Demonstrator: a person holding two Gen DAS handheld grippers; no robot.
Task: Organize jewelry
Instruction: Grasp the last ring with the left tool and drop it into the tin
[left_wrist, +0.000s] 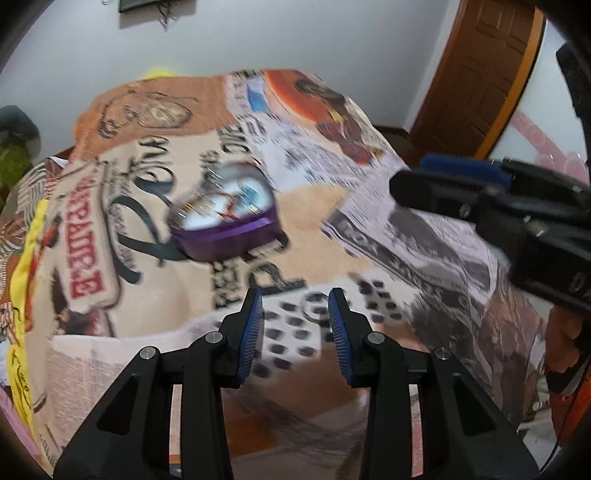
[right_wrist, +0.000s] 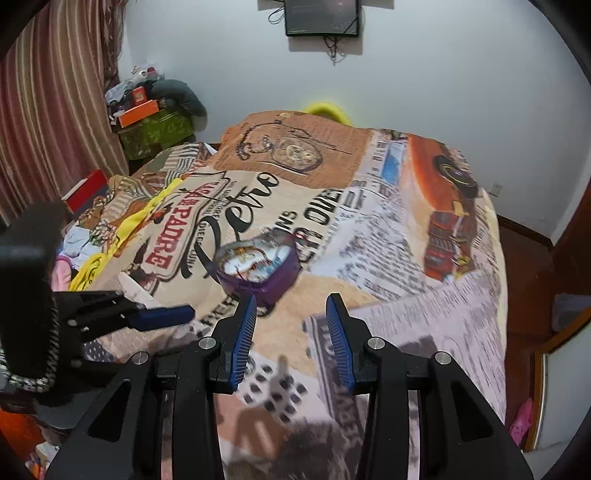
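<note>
A purple heart-shaped jewelry box (left_wrist: 225, 218) with a white lining lies open on the printed bedspread (left_wrist: 369, 206); it also shows in the right wrist view (right_wrist: 258, 267). Jewelry inside is blurred. A silver ring (left_wrist: 314, 306) lies on the bedspread between the fingers of my left gripper (left_wrist: 295, 325), which is open and empty. My right gripper (right_wrist: 290, 332) is open and empty, just short of the box. The right gripper shows from the side in the left wrist view (left_wrist: 450, 181), the left one in the right wrist view (right_wrist: 162, 315).
The bed fills both views. Clothes (right_wrist: 85, 243) and a red box (right_wrist: 86, 192) lie at its left side. Boxes (right_wrist: 147, 122) are stacked in the far corner by a curtain (right_wrist: 48, 110). A wooden door (left_wrist: 480, 74) stands at the right.
</note>
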